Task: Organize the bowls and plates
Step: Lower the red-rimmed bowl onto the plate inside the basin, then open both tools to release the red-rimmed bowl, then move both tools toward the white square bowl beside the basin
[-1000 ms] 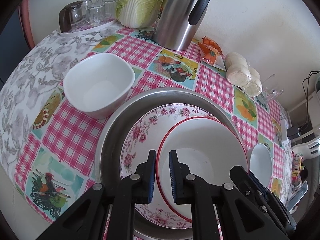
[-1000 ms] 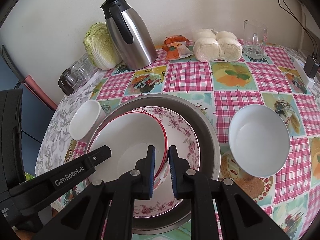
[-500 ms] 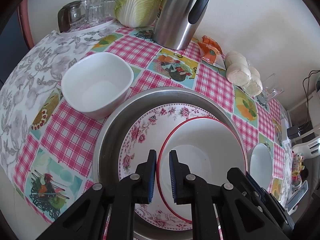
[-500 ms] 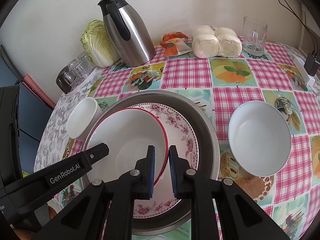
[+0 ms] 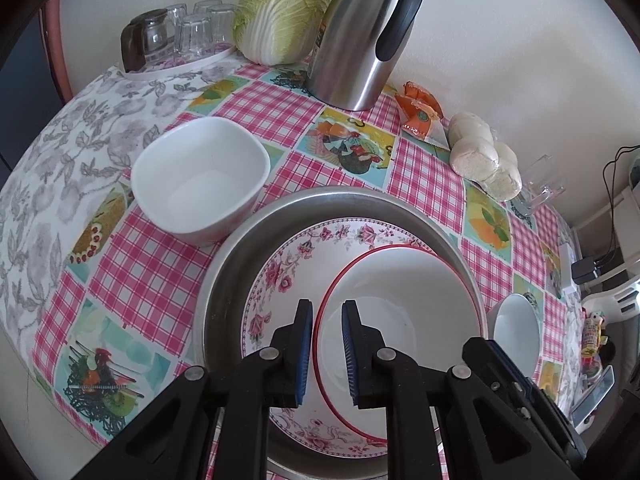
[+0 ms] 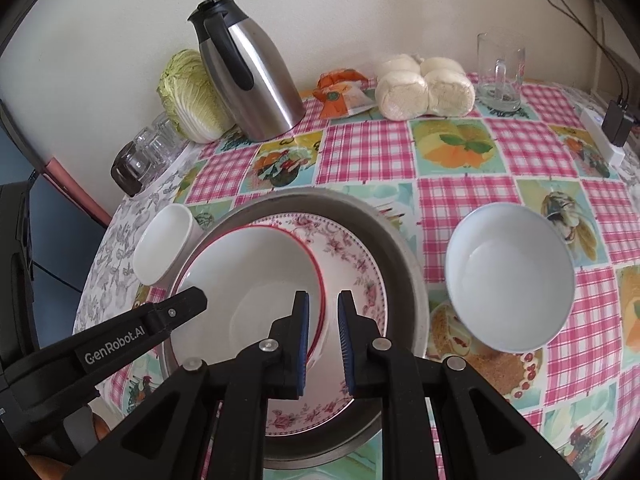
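Over the metal basin [image 5: 224, 264], both the left gripper [image 5: 325, 350] and right gripper [image 6: 323, 342] clamp the red-rimmed bowl's [image 5: 404, 320] rim.

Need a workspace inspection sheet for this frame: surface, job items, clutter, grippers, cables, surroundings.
Surface: checked tablecloth, crowded.
Job's things: red-rimmed bowl on flowered plate inside metal basin; square bowl and round bowl beside the basin.
Clutter: flask, cabbage, glasses, buns, orange packet, mug.
Grippers: left gripper and right gripper each straddle the red rim, jaws nearly closed.
Cables: black cable to plug.
Surroundings: white wall.
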`<state>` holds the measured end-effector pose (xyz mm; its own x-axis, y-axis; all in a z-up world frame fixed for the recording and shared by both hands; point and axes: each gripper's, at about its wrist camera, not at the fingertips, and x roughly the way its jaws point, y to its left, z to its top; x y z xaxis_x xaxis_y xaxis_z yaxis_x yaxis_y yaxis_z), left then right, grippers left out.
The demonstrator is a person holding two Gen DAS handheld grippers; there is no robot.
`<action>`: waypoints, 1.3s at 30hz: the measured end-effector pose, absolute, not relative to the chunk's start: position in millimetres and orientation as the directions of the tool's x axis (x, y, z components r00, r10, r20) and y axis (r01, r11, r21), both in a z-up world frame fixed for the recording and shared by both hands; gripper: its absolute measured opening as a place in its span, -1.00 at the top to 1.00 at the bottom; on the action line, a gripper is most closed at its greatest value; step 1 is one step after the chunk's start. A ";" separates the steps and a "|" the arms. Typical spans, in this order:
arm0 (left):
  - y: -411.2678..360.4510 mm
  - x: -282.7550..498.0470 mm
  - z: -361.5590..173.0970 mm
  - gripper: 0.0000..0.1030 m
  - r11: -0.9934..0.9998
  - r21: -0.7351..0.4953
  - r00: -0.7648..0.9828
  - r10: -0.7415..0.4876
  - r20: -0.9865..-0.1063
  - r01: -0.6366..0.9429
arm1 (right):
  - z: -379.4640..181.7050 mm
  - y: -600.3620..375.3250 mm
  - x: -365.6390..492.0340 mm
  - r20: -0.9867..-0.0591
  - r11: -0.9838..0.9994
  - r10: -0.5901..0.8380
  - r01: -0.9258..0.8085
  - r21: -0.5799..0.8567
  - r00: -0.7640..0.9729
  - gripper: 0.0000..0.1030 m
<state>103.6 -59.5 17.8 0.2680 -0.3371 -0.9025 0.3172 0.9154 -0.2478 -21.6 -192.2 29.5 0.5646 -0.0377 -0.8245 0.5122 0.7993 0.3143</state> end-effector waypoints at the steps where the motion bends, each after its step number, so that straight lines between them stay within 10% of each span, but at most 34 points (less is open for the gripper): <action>1: -59.3 103.0 19.7 0.66 0.916 -0.244 0.273 -0.336 -0.901 0.320 | 31.9 -192.8 -22.6 -0.820 0.799 -0.043 0.512 0.315 0.571 0.69; 6: -57.8 101.5 27.9 0.49 0.917 -0.231 0.298 -0.331 -0.895 0.324 | 37.9 -195.4 -25.3 -0.810 0.798 -0.065 0.517 0.308 0.583 0.65; 10: -55.1 102.0 29.8 -0.17 0.927 -0.219 0.310 -0.315 -0.897 0.305 | 37.0 -197.6 -25.6 -0.816 0.793 -0.072 0.530 0.301 0.573 0.38; 20: -49.3 105.6 28.8 -0.59 0.948 -0.186 0.325 -0.267 -0.907 0.259 | 36.3 -198.2 -26.2 -0.823 0.799 -0.124 0.547 0.249 0.555 -0.41; 39: -40.4 109.2 27.4 -1.00 0.978 -0.056 0.409 -0.135 -0.902 0.200 | 35.6 -196.2 -25.8 -0.823 0.817 -0.160 0.541 0.199 0.545 -0.65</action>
